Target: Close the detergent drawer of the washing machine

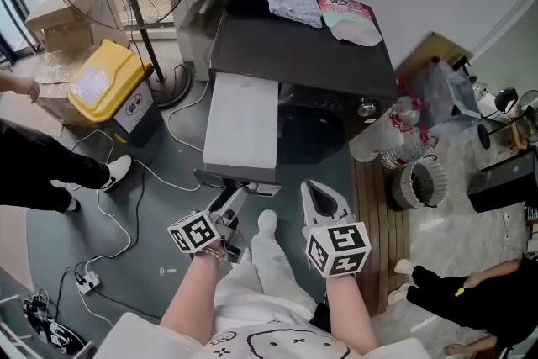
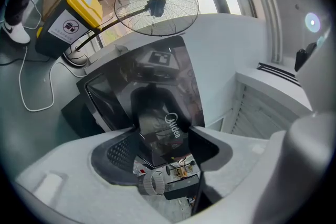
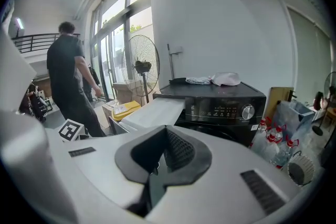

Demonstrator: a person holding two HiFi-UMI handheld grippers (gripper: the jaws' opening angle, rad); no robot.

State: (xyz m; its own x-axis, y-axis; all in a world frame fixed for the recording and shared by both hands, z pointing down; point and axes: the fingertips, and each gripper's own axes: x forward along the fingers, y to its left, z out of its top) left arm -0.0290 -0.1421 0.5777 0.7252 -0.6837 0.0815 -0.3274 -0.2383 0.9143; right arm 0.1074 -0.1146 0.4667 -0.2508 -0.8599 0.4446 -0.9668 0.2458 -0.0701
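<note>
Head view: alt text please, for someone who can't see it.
A black washing machine with its white detergent drawer pulled far out; the left gripper grips the drawer's front end, the right gripper hangs free beside it.

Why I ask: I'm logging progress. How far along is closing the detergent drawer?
Done: nothing yet; the detergent drawer stands pulled far out of the washing machine. In hand: the left gripper has its jaws round the dark front panel, apparently gripping it; the right gripper hovers shut and empty. Left: pushing the drawer in flush.
</note>
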